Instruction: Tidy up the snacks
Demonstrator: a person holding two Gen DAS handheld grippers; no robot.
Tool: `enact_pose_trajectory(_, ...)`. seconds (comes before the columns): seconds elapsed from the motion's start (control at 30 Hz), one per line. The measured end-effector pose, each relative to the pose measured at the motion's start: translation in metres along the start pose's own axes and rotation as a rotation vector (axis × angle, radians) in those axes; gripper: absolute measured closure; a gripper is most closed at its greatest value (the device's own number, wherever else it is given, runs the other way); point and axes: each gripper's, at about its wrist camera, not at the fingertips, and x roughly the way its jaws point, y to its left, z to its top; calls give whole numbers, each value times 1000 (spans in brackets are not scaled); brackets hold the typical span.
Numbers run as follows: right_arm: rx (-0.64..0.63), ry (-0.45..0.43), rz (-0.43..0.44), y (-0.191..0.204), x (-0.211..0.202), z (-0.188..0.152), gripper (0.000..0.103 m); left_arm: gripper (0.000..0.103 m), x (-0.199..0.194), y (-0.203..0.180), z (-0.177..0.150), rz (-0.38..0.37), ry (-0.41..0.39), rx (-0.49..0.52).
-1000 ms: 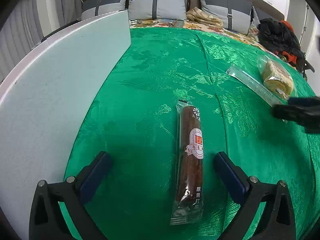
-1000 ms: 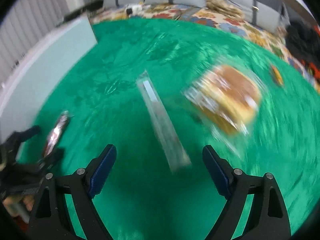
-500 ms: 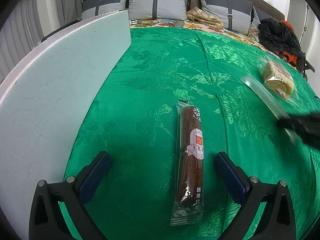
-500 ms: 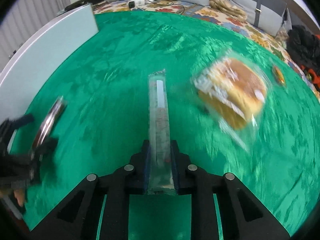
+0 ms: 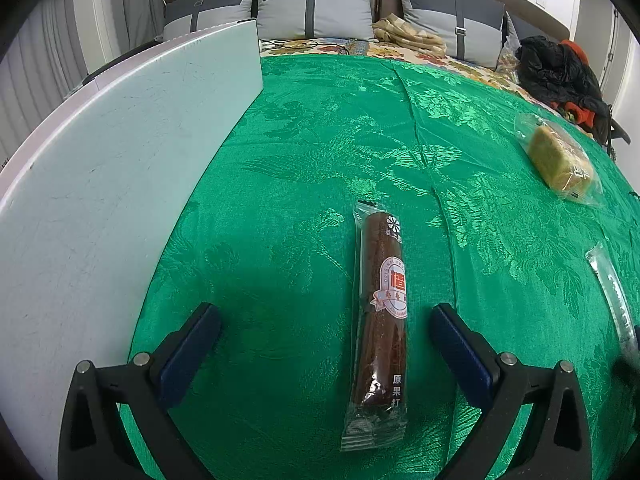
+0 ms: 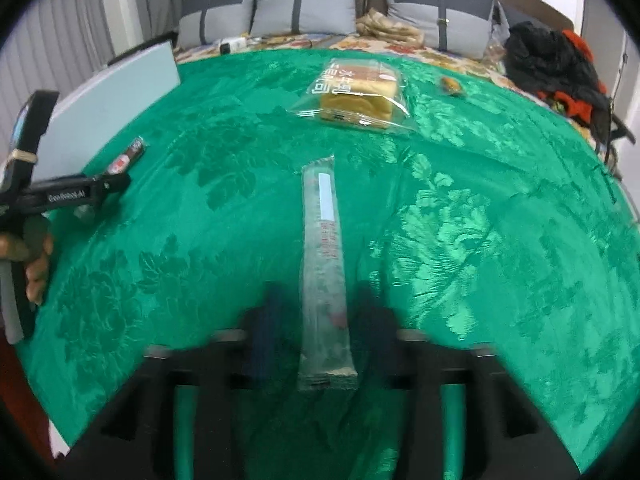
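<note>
The right gripper [image 6: 320, 320] has just been opening; its jaws are blurred and stand a little clear of the clear-wrapped snack stick [image 6: 324, 264] that lies between them on the green brocade cloth [image 6: 480, 240]; the pads do not press on it; the wrapper carries a pale blue strip and, below it, red print too small to read. Beyond the stick lies a bagged sponge cake [image 6: 356, 98] with white characters on its film, which I cannot make out with certainty; a small brown-and-yellow item [image 6: 450, 85] sits just beyond it to the right, too small to identify.

The left gripper [image 5: 324, 332] hangs with its jaws wide and nothing in them; the dark red fruit roll [image 5: 380, 320] lies lengthwise on the cloth between the blue pads, nearer the right one, touching neither; its wrapper shows a white flower mark at the far end, a round red-and-white seal at the middle, and the white characters 原果打 near the close end. In the right wrist view a hand [image 6: 38, 264] grips this tool at the left edge, and its arm reads "DexRobot.AI" as far as I can tell.

A white board [image 5: 120, 168] lies along the cloth's left side; grey cushions [image 5: 316, 10] line the back; a heap of black and orange clothing [image 5: 560, 72] lies at the far right.
</note>
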Motion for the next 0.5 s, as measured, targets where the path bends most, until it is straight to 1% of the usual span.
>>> enact_pose_trajectory(0.07,16,-21,5,-1,-1,-3,26,0,0,0,0,0,0,0)
enact_pose_trajectory(0.13,6,-19,-7,1,0,-3,25,0,0,0,0,0,0,0)
enact_pose_trajectory(0.23,-5,-17,0,3,1,-4,21,0,0,0,0,-1,0,0)
enact_pose_trajectory(0.37,-37,-8,-34,10,3,-6,19,0,0,0,0,0,0,0)
enact_pose_trajectory(0.5,-33,-9,-32,10,3,-7,19,0,0,0,0,0,0,0)
